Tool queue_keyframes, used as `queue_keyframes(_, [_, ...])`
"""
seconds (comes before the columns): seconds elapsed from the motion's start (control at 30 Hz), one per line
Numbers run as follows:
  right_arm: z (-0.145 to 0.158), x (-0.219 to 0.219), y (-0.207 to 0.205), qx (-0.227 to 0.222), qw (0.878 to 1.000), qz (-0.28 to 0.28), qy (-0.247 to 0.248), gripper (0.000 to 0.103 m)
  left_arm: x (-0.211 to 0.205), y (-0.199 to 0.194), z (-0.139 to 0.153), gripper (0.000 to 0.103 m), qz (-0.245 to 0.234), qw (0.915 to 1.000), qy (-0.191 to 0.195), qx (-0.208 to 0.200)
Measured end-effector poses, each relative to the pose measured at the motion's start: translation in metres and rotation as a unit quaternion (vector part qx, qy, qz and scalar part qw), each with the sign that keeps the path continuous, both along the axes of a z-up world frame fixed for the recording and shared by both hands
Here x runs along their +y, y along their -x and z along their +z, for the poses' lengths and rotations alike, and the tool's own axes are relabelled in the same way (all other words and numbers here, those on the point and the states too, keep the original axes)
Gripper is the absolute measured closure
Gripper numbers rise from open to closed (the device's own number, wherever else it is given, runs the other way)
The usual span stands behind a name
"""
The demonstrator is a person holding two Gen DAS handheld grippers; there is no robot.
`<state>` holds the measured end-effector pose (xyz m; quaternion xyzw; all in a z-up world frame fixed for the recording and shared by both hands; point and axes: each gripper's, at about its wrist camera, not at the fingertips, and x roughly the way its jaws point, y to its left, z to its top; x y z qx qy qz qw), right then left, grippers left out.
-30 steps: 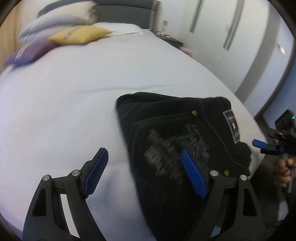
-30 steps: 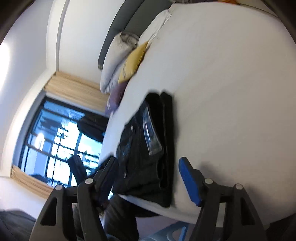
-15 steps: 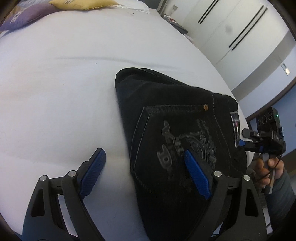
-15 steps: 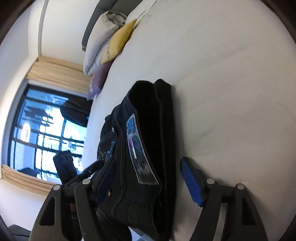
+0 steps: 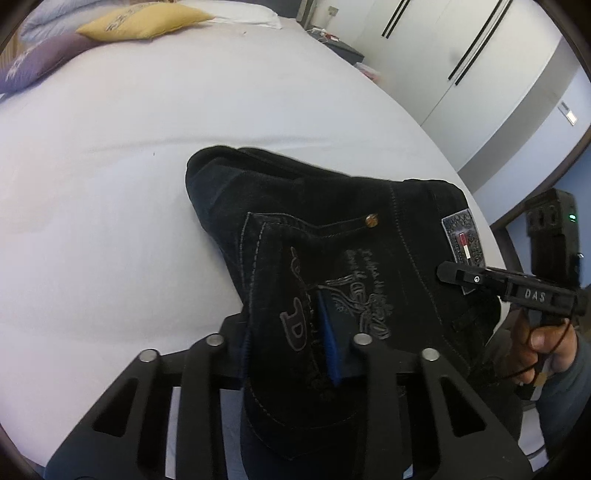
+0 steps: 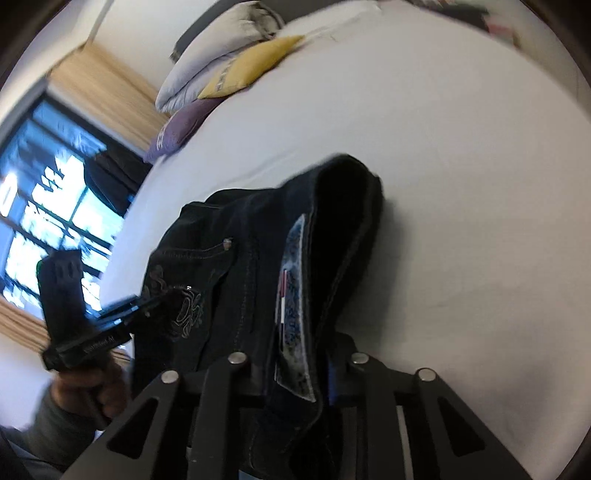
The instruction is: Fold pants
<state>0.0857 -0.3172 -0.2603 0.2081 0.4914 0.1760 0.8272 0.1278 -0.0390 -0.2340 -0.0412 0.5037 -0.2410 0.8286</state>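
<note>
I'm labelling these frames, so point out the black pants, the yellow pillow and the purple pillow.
black pants (image 5: 332, 206), left wrist view, folded top layer.
yellow pillow (image 5: 140, 23), left wrist view, middle of its face.
purple pillow (image 6: 181, 123), right wrist view, its side.

We see the pants (image 5: 332, 229) run off the bottom edge of the left wrist view, so their lower part is lost. The left gripper (image 5: 288, 332) has one blue pad buried under the dark cloth. In the right wrist view, the right gripper (image 6: 299, 362) has both pads mostly covered by the waistband. The window (image 6: 48, 206) is smeared by blur, and print on the yellow pillow (image 6: 251, 62) is too small to read.
</note>
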Motion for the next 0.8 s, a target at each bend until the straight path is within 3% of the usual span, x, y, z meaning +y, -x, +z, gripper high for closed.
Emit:
queue_keyframes(0.1, [0.025, 0.01, 0.003, -0.032, 0.999, 0.009, 0.024, 0.083, 0.001, 0.001, 0.019, 0.083, -0.001, 0.9999, 0.01, -0.013])
queue_keyframes(0.23, [0.063, 0.011, -0.004, -0.081, 0.996, 0.013, 0.032, 0.083, -0.004, -0.007, 0.066, 0.083, -0.009, 0.9975, 0.009, -0.069])
queue_keyframes(0.43, [0.1, 0.003, -0.048, -0.13, 0.989, 0.006, 0.064, 0.083, -0.014, -0.054, 0.109, 0.083, -0.01, 0.9915, -0.013, -0.129])
queue_keyframes(0.6, [0.084, -0.006, -0.101, -0.119, 0.99, -0.005, 0.076, 0.083, -0.023, -0.1, 0.091, 0.083, 0.001, 0.9913, -0.04, -0.126])
queue_keyframes(0.8, [0.019, -0.015, -0.152, -0.046, 0.996, -0.014, 0.078, 0.079, -0.053, -0.136, 0.013, 0.08, 0.011, 0.9947, -0.072, -0.072])
